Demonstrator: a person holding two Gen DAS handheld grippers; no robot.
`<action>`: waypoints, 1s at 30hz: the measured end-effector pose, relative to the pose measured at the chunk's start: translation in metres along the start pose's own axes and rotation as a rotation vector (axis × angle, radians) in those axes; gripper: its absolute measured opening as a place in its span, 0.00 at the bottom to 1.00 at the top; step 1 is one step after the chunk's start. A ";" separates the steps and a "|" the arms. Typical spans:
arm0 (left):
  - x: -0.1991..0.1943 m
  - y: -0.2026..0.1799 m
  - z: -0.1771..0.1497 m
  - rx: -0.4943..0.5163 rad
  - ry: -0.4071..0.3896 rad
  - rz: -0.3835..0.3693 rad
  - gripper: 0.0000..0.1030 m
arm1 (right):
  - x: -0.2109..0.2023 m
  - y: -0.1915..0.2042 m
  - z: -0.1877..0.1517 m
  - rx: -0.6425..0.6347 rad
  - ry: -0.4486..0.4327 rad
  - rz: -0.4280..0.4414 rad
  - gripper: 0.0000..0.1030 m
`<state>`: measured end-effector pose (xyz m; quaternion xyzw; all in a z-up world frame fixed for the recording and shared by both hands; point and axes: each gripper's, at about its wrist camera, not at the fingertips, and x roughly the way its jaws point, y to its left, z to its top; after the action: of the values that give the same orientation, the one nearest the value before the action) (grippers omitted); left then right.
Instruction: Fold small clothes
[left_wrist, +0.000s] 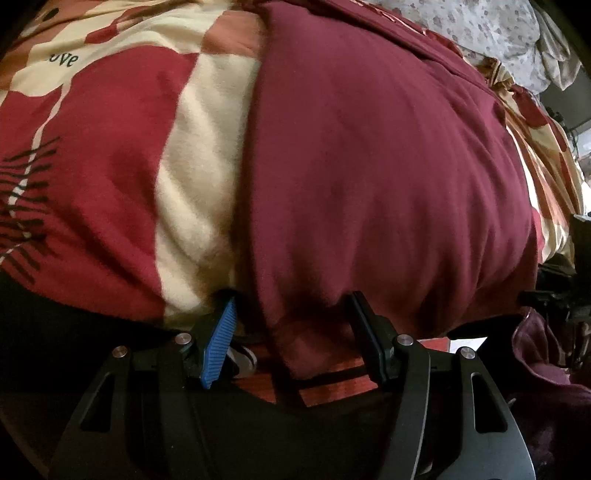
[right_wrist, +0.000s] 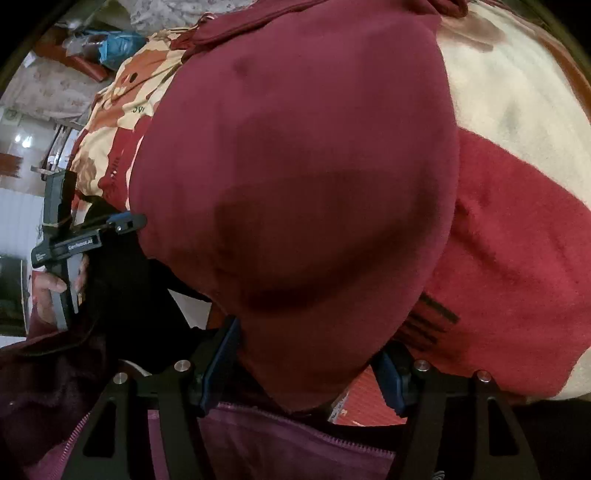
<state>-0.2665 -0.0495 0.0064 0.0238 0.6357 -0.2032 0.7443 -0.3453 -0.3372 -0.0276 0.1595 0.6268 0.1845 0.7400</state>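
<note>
We see a maroon garment (left_wrist: 388, 166) spread flat on a bed, over a blanket (left_wrist: 110, 177) checked in red and cream. In the left wrist view the garment fills the middle and the 3 o'clock side, with the blanket showing from 8 to 11 o'clock. A pale floral sheet (left_wrist: 498, 33) lies beyond, at about 1 o'clock.

The left claw (left_wrist: 291, 295) sits at 6 o'clock, over the garment's near edge. Its fingers stand apart. The blue-ribbed pad (left_wrist: 218, 339) is by the garment's side edge and the cloth hangs loosely through the gap. We see nothing pinched.

In the right wrist view the right claw (right_wrist: 312, 336) is also at 6 o'clock, its fingers apart. A rounded corner of the garment droops between them. Whether the pads brush the cloth we cannot tell.

At 9 o'clock in this view the left claw appears side-on at the garment's far edge, with a hand (right_wrist: 48, 291) around its grip. A purple zipped jacket (right_wrist: 258, 435) shows under the right claw at 6 o'clock.
</note>
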 end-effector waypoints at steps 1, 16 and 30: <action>0.000 -0.001 0.000 0.003 0.000 -0.001 0.55 | 0.000 0.000 0.000 -0.004 -0.002 0.004 0.63; -0.030 -0.012 -0.004 0.088 -0.032 -0.094 0.07 | -0.027 0.024 -0.004 -0.125 -0.095 0.009 0.11; -0.106 -0.015 0.118 0.047 -0.378 -0.203 0.06 | -0.146 -0.007 0.094 -0.006 -0.541 0.153 0.09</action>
<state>-0.1727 -0.0688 0.1338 -0.0614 0.4792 -0.2926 0.8252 -0.2732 -0.4132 0.1113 0.2475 0.3920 0.1925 0.8649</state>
